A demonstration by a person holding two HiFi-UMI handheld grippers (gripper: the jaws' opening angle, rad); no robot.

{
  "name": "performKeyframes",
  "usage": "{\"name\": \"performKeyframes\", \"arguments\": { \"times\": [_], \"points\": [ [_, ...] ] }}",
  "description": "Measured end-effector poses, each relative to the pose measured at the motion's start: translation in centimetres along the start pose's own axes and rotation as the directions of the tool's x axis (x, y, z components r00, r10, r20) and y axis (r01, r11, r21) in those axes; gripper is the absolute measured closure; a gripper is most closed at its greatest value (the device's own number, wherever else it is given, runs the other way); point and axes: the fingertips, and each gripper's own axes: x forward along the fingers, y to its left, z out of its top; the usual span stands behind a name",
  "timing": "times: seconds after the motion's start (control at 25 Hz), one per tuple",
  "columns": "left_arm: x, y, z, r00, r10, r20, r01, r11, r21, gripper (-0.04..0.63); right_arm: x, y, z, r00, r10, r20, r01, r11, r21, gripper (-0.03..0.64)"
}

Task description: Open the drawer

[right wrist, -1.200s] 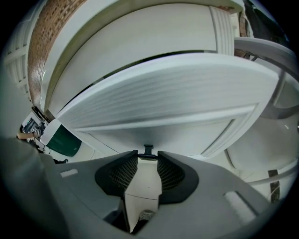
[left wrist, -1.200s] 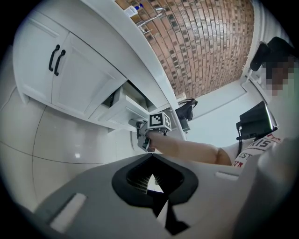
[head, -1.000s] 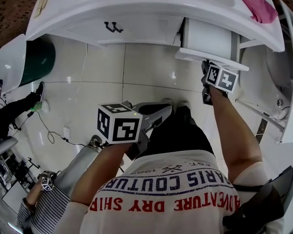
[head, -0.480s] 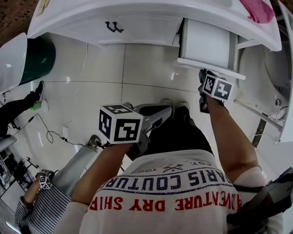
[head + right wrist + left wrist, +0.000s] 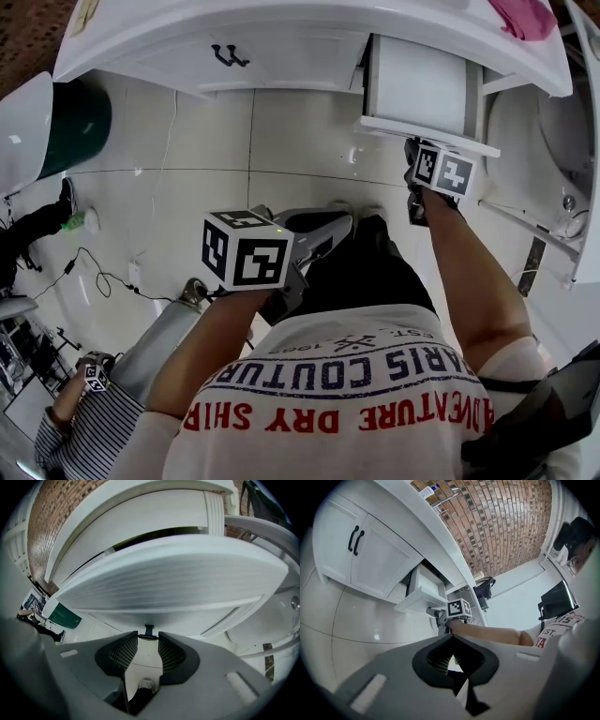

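The white drawer (image 5: 417, 89) juts out of the white cabinet at the upper right of the head view, its front panel (image 5: 173, 578) filling the right gripper view. My right gripper (image 5: 413, 152) reaches under that front panel. The small dark drawer handle (image 5: 149, 631) sits between its fingertips and spans the gap, and the jaws are opening. My left gripper (image 5: 330, 228) hangs low in front of my body, well away from the drawer, shut with nothing in it. The drawer (image 5: 419, 603) and the right gripper (image 5: 440, 618) also show in the left gripper view.
A cabinet door pair with black handles (image 5: 231, 54) stands left of the drawer. A dark green bin (image 5: 80, 122) sits at the left, a pink cloth (image 5: 530, 17) on the countertop. Another person (image 5: 84, 422) crouches at the lower left, a cable (image 5: 103, 274) trails on the tiled floor.
The drawer has slid further out of the cabinet, and the right gripper came back toward me with it. The left gripper stayed where it was.
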Motion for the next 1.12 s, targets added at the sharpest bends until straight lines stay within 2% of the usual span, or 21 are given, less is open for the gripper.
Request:
{"name": "performKeyframes", "arguments": {
  "times": [0.24,0.36,0.44,0.48,0.52,0.6,0.64,0.68,0.84,0.96,1.12],
  "points": [
    [-0.6,0.0,0.0,1.0,0.013,-0.008,-0.013,1.0,0.021,0.601,-0.9,-0.2,-0.8,0.997,-0.007,-0.074,0.004,0.999,-0.034,0.451],
    [-0.7,-0.4,0.2,1.0,0.016,-0.008,-0.016,0.999,0.045,0.601,-3.3,0.0,-2.2,0.992,0.056,-0.113,-0.059,0.998,-0.025,0.456],
    [-0.7,-1.2,0.8,1.0,0.004,-0.008,-0.004,0.998,0.063,0.601,-6.2,0.9,-2.6,0.982,0.144,-0.12,-0.145,0.989,-0.003,0.487],
    [-0.9,-1.7,1.0,1.0,0.003,-0.007,-0.002,0.997,0.078,0.601,-8.1,2.3,-2.8,0.967,0.226,-0.115,-0.226,0.974,0.019,0.539],
    [-1.3,-2.3,1.2,1.0,0.006,-0.004,-0.005,0.995,0.095,0.601,-10.3,4.1,-2.9,0.938,0.331,-0.103,-0.327,0.944,0.048,0.605],
    [-2.0,-4.0,1.5,1.0,0.014,0.009,-0.016,0.991,0.134,0.601,-15.6,7.8,-3.0,0.85,0.523,-0.063,-0.518,0.852,0.084,0.609],
    [-2.2,-5.1,1.8,1.0,0.012,0.021,-0.015,0.988,0.155,0.601,-18.4,9.1,-3.0,0.813,0.58,-0.048,-0.576,0.814,0.075,0.609],
    [-2.2,-6.3,2.0,0.999,0.005,0.035,-0.011,0.984,0.175,0.601,-20.9,9.9,-3.0,0.791,0.61,-0.041,-0.608,0.792,0.051,0.609],
    [-2.1,-10.6,0.1,0.998,-0.002,0.069,-0.014,0.972,0.237,0.601,-29.2,11.3,-4.9,0.747,0.664,-0.016,-0.664,0.746,-0.046,0.609],
    [-1.5,-14.0,-4.4,0.996,-0.02,0.087,-0.003,0.967,0.254,0.601,-35.2,11.3,-7.8,0.7,0.712,0.048,-0.705,0.7,-0.114,0.611],
    [-1.4,-19.4,-12.4,0.991,-0.033,0.133,-0.007,0.958,0.286,0.601,-43.0,10.3,-13.9,0.614,0.785,0.083,-0.77,0.619,-0.156,0.611]
  ]
}}
